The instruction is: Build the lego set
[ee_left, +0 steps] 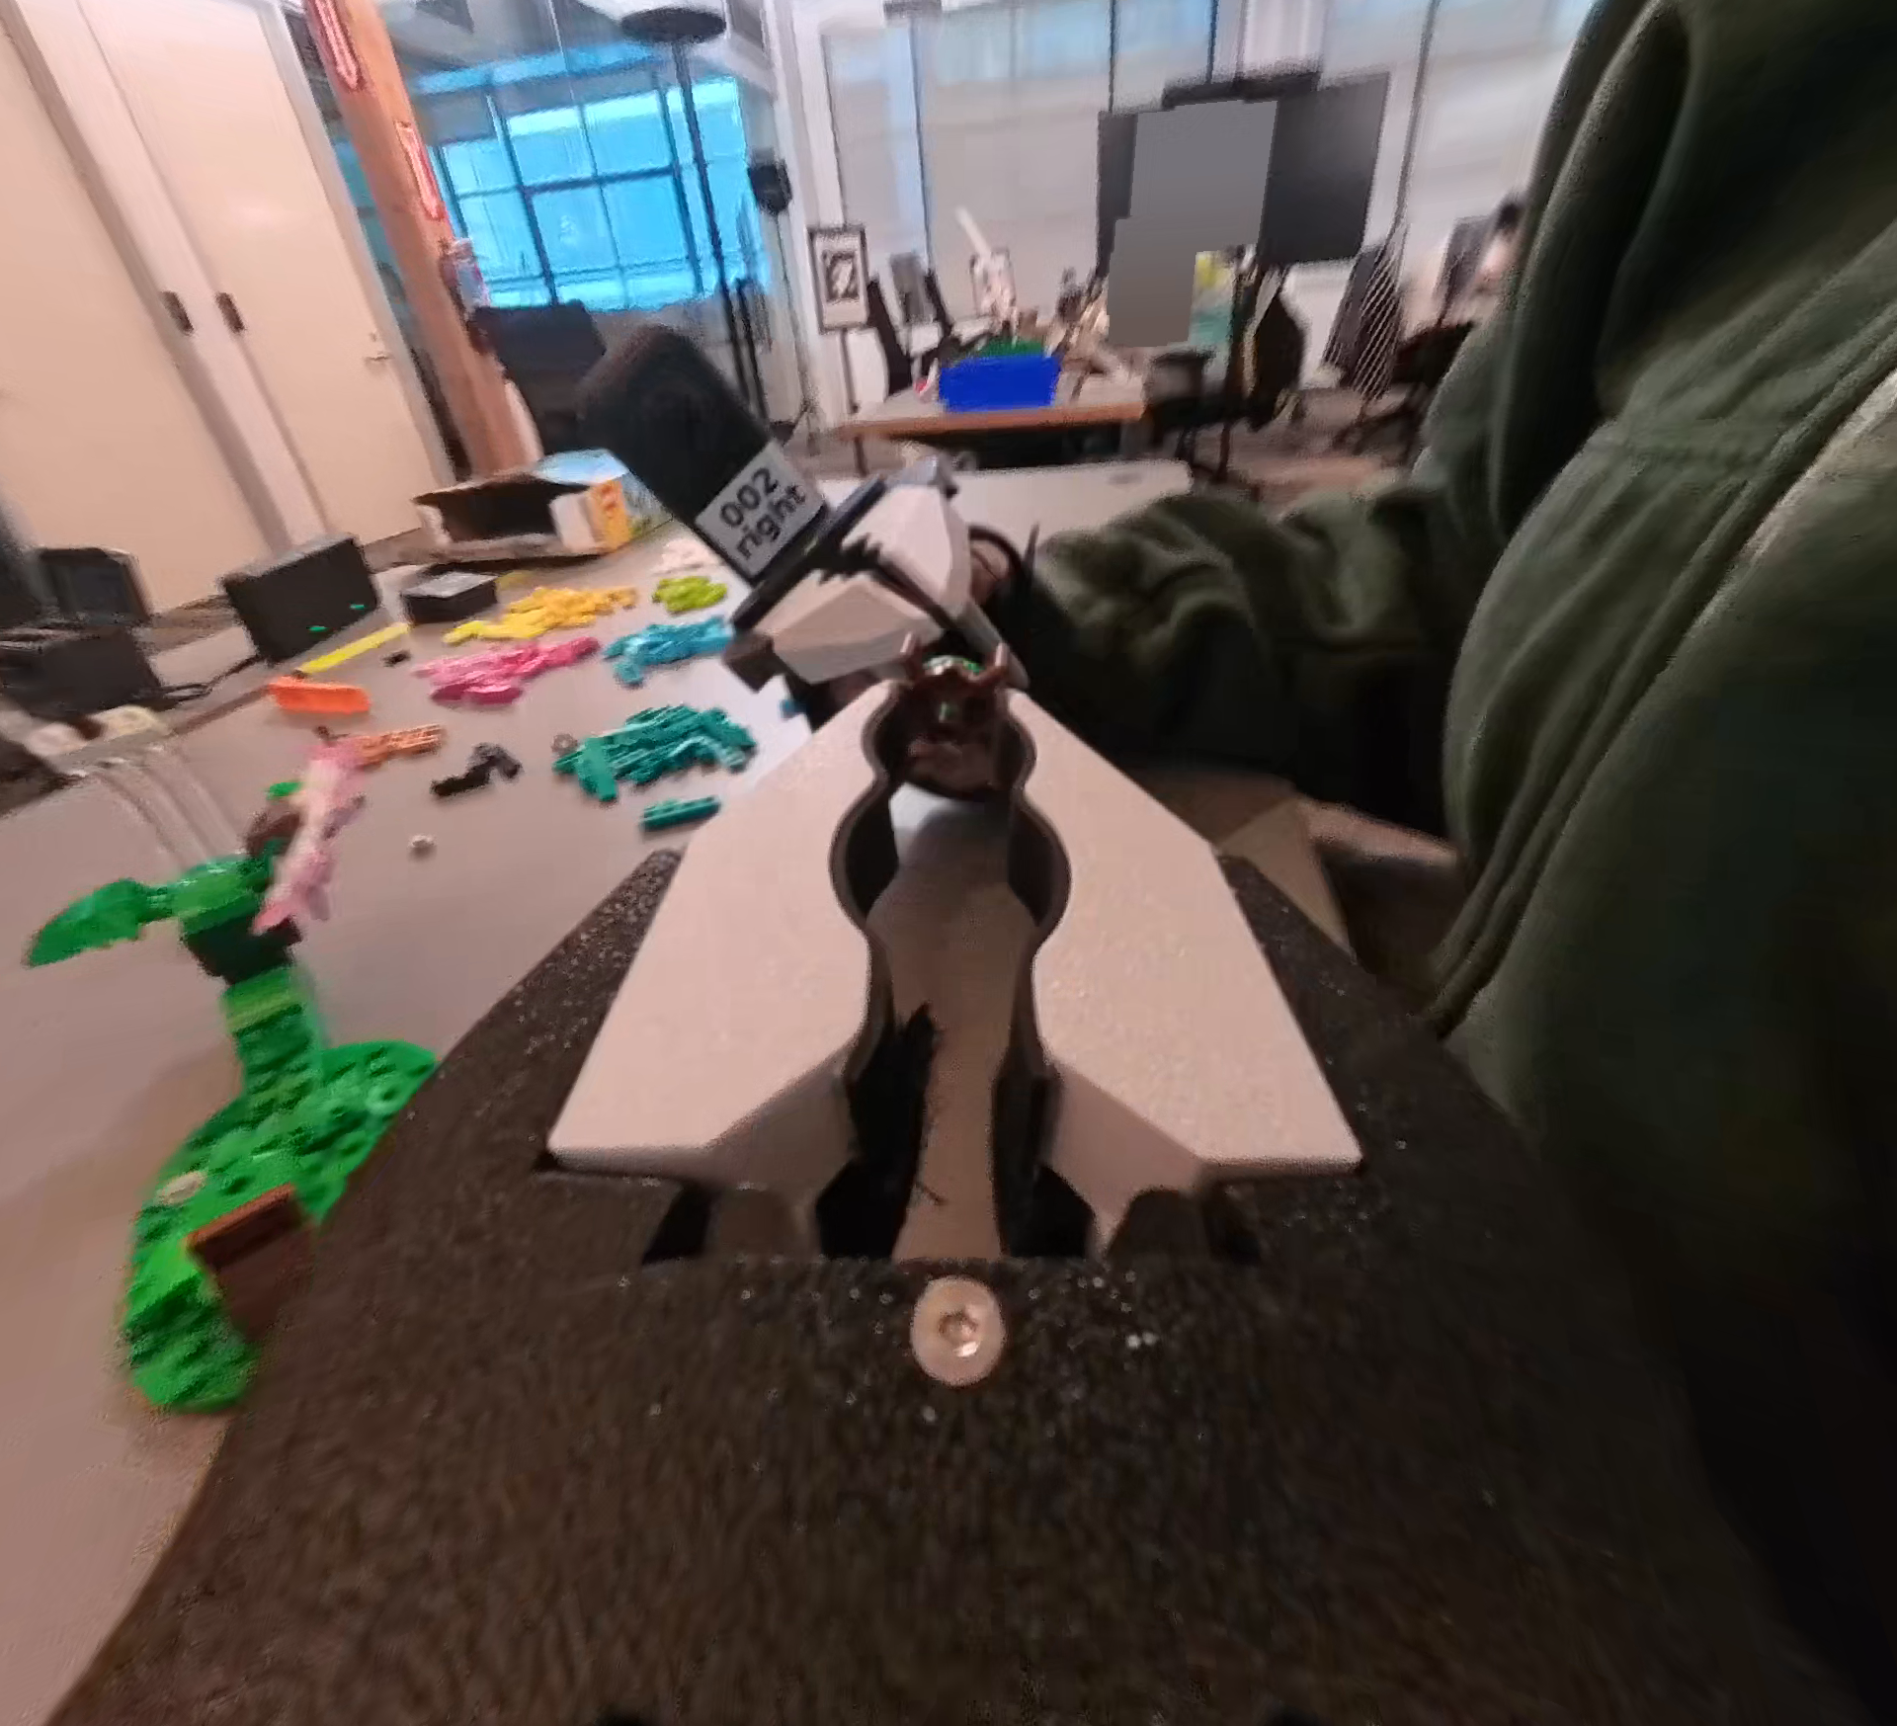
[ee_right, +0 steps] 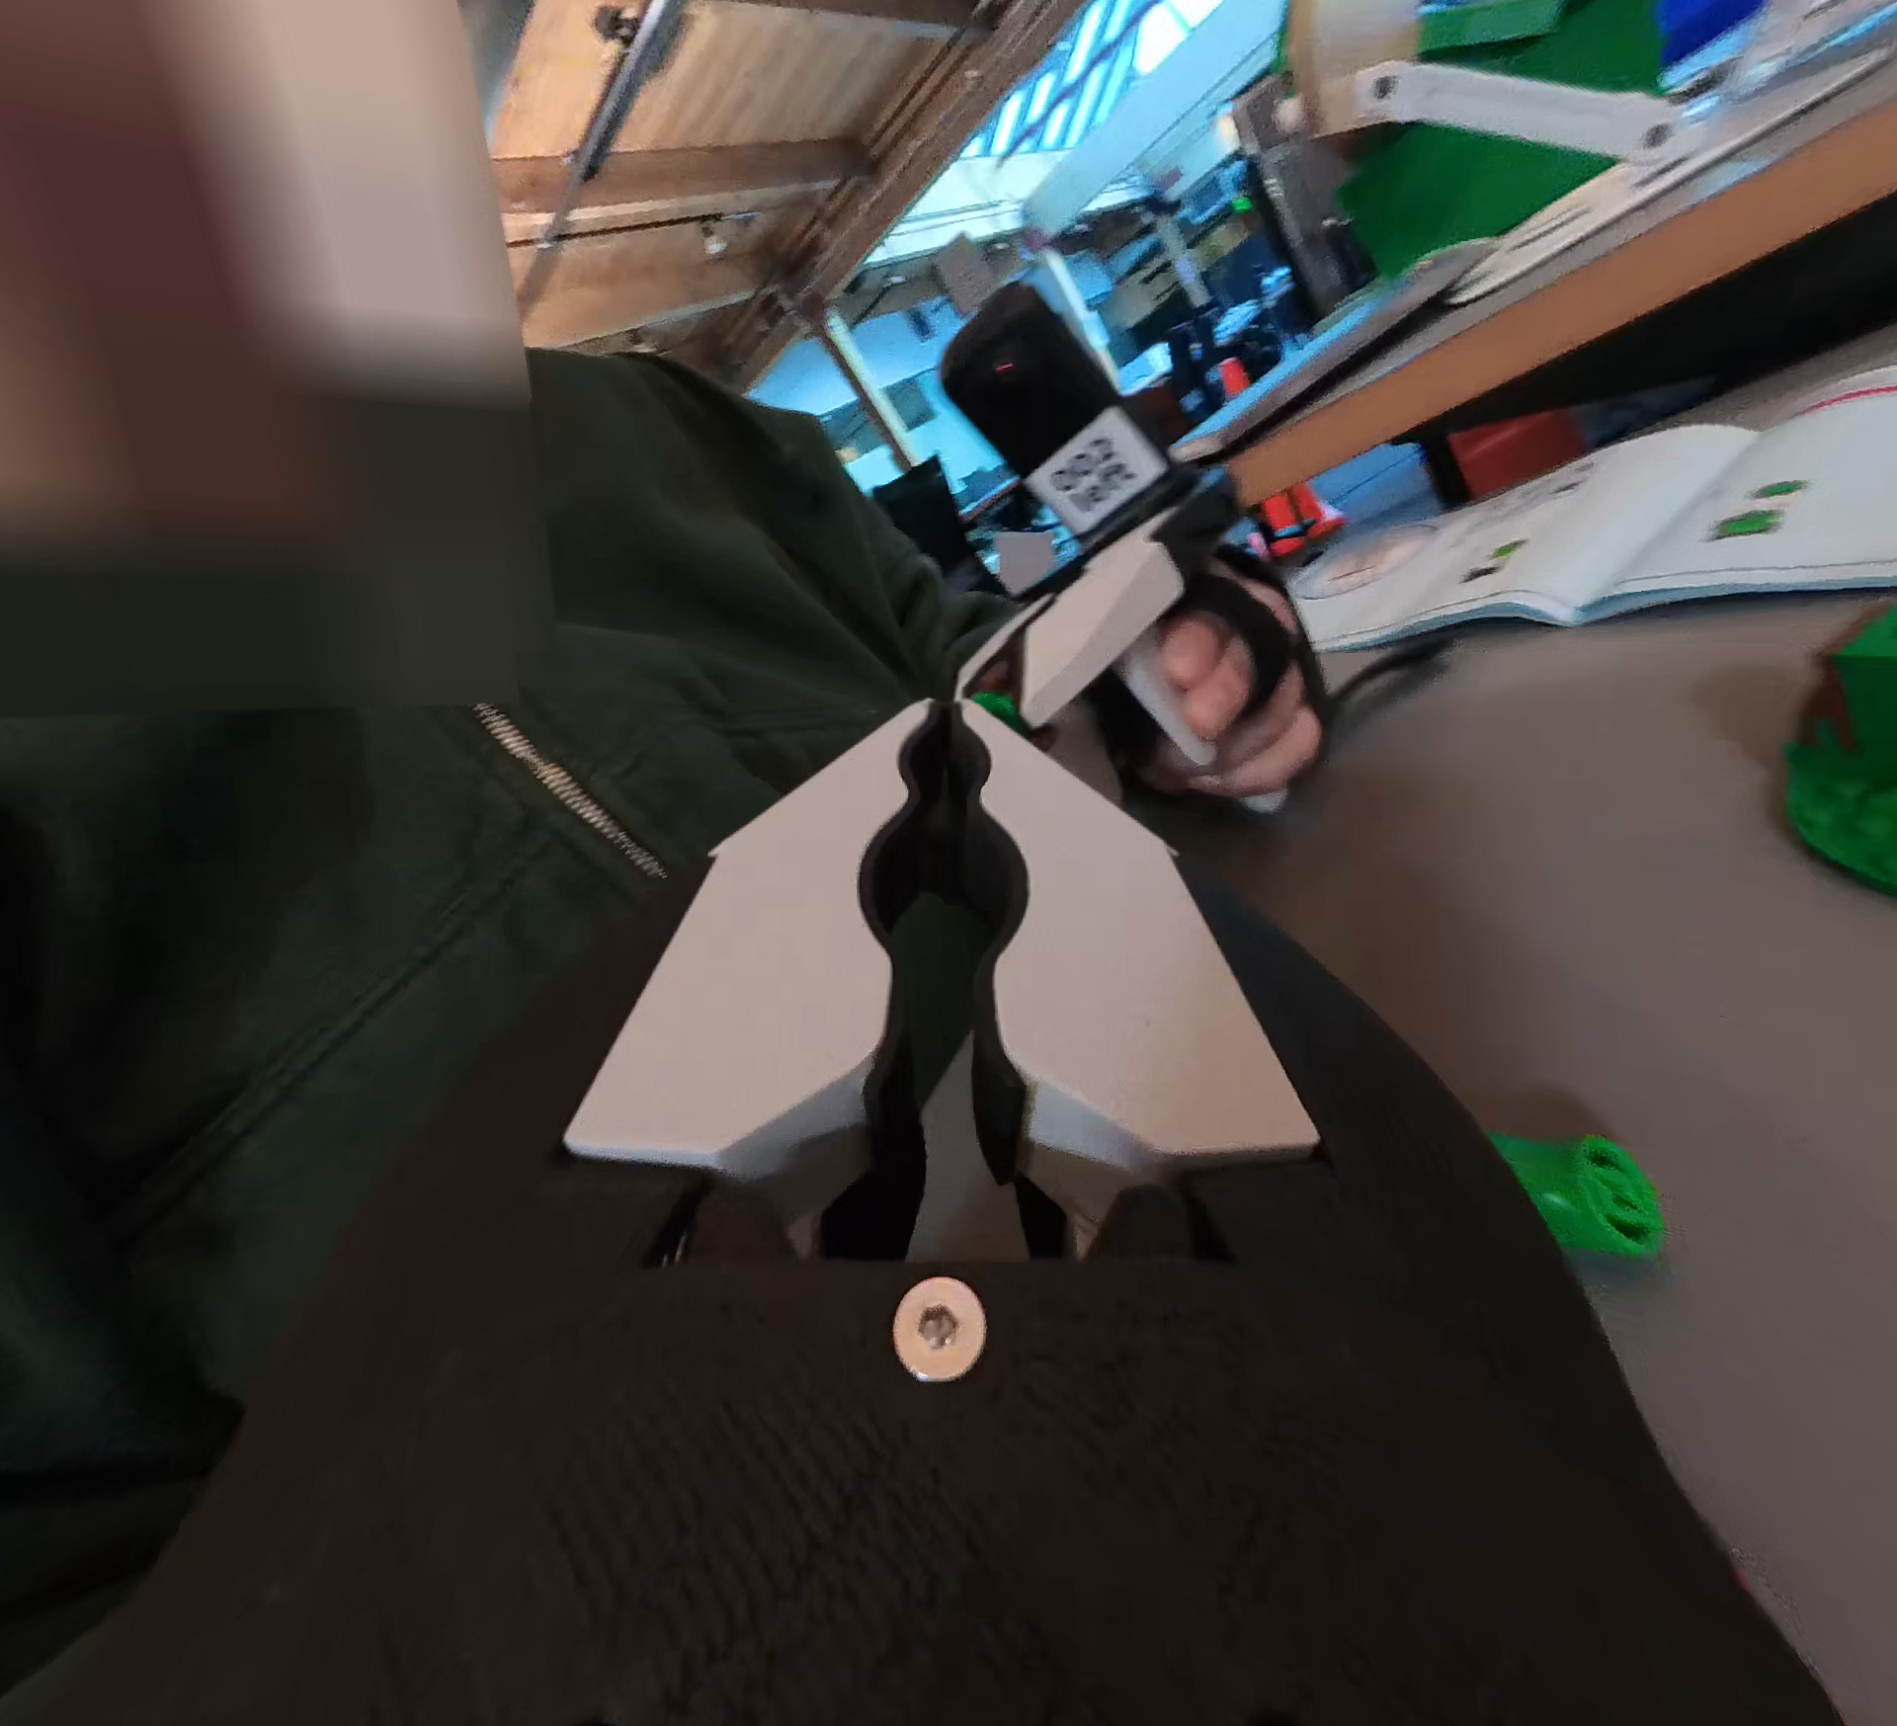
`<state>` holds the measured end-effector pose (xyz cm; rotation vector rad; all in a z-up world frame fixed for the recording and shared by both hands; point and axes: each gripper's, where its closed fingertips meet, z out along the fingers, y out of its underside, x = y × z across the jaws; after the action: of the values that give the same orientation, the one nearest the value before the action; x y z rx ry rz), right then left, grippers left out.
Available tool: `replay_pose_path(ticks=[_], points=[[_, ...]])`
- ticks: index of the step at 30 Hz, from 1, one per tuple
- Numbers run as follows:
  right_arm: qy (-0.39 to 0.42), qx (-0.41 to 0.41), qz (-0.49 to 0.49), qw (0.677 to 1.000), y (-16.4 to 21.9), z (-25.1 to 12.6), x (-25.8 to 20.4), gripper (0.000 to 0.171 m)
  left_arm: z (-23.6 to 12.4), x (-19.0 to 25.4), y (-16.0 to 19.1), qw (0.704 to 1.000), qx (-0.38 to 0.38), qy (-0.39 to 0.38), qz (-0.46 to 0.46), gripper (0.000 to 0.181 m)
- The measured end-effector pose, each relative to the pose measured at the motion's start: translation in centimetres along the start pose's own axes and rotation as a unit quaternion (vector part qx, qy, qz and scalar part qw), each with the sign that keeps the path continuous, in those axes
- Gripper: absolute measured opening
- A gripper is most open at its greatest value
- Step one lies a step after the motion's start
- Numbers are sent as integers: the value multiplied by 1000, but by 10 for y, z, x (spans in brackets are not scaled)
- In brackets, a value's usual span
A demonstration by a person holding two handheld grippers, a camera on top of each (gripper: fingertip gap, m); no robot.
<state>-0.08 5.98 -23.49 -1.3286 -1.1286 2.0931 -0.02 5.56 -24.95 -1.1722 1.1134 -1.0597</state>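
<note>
My left gripper (ee_left: 950,722) is shut on a small brown lego piece (ee_left: 955,748) with a green bit on top, held in the air in front of the person's dark green jacket. My right gripper (ee_right: 946,707) is shut, with nothing visible between its tips. In the left wrist view the right gripper (ee_left: 1001,661) points its tips at the top of the brown piece. In the right wrist view the left gripper (ee_right: 985,686) meets my tips, with a green bit (ee_right: 1001,710) showing at its fingertips. The green lego build (ee_left: 277,1112) stands on the table at the left.
Sorted piles of yellow (ee_left: 544,609), pink (ee_left: 503,666), cyan (ee_left: 667,645) and teal (ee_left: 657,743) bricks lie on the table (ee_left: 493,866). An opened box (ee_left: 544,507) and black devices (ee_left: 298,594) stand behind. An instruction booklet (ee_right: 1601,517) and a loose green piece (ee_right: 1586,1199) lie to the right. My two grippers' fingertips are within a few centimetres of each other.
</note>
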Motion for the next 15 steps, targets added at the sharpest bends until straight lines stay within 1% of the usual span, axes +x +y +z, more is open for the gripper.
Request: replay_pose_path(ticks=[1, 3, 4, 5, 6, 8, 9, 10, 12, 13, 15], points=[[9, 8, 1, 1000, -3, -2, 2, 0, 1, -1, 2, 1000, -9, -13, 21, 13], [41, 15, -12, 999, -6, -5, 11, 0, 1, -5, 3, 999, -11, -31, 26, 13], [68, 2, -39, 997, -5, -5, 16, 0, 1, -10, 3, 999, -10, -43, 14, 13], [99, -13, -77, 992, -3, -4, 21, 4, -1, -17, 1, 999, -3, -54, -4, 13], [132, -28, -120, 984, -2, -3, 26, 11, -3, -22, 0, 998, 4, -60, -32, 13], [184, -48, -209, 959, -4, -1, 32, 35, -6, -31, 0, 993, 11, -68, -95, 13], [202, -61, -257, 943, -4, 1, 32, 34, -5, -33, 0, 990, 13, -65, -123, 13], [213, -76, -305, 925, -3, 3, 30, 28, -5, -34, 0, 988, 14, -62, -142, 13], [235, -96, -383, 888, -2, 5, 29, 22, -3, -33, 2, 984, 7, -55, -167, 13], [245, -100, -405, 875, -2, 5, 30, 21, -2, -32, 3, 983, 1, -52, -175, 13], [253, -104, -425, 863, -2, 5, 30, 21, -1, -32, 7, 981, -10, -50, -185, 13]])
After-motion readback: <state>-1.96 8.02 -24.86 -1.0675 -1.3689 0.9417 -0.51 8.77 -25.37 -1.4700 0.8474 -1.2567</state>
